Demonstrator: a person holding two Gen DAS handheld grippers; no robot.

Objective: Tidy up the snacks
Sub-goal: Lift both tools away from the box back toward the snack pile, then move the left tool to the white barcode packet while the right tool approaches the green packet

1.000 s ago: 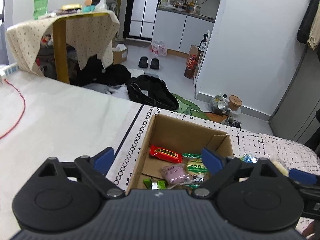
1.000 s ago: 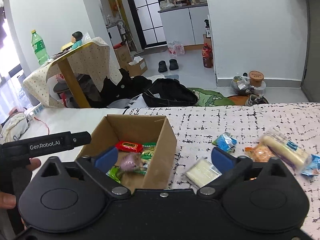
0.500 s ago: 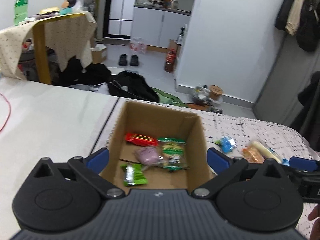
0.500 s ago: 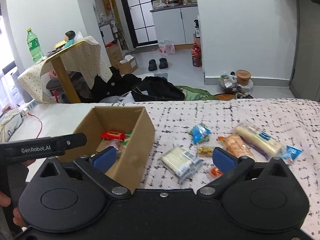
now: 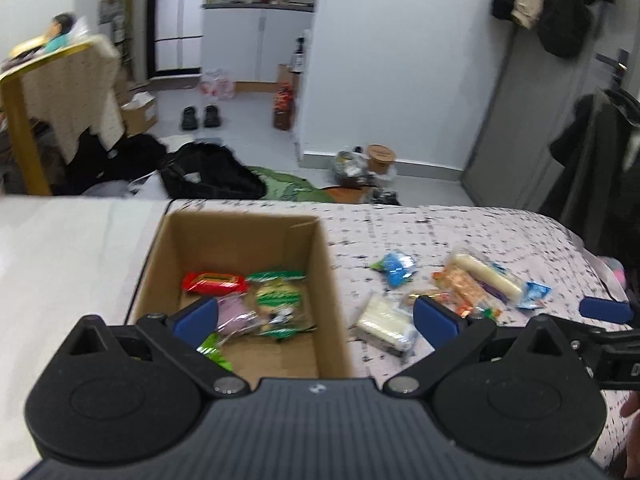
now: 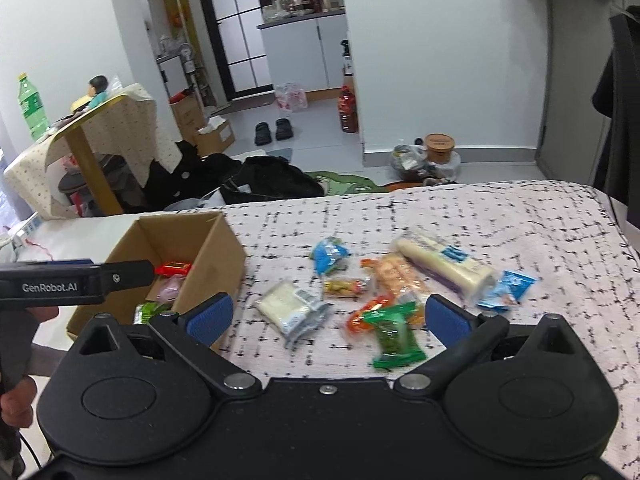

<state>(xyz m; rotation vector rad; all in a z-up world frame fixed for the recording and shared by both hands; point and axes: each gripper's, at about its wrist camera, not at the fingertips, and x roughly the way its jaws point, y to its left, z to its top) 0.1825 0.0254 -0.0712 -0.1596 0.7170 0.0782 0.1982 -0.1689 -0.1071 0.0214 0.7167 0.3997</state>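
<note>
An open cardboard box (image 5: 324, 280) stands on the bed. Inside it lie a red packet (image 5: 212, 282), a green-and-yellow packet (image 5: 278, 294), a pink packet (image 5: 236, 314) and a green one (image 5: 212, 354). My left gripper (image 5: 316, 316) hovers open over the box's near right side, with nothing between its jaws. Right of the box (image 6: 216, 256), several snacks lie loose on the speckled cloth (image 6: 520, 224): a white packet (image 6: 288, 308), a blue packet (image 6: 330, 254), a long white roll (image 6: 444, 266), an orange pack (image 6: 394, 276) and a green packet (image 6: 394, 334). My right gripper (image 6: 328, 316) hangs open above them, holding nothing.
A hand (image 6: 16, 400) holds the left tool, whose black side bar (image 6: 76, 282) crosses the box's left side. Past the bed's far edge the floor holds a black bag (image 6: 276, 180). At far left a cloth-draped table (image 6: 100, 128) carries a green bottle (image 6: 30, 108).
Both views have swung to the right: the box has slid left in them and the loose snacks on the speckled cloth have come into sight. The left jaws stand slightly wider.
</note>
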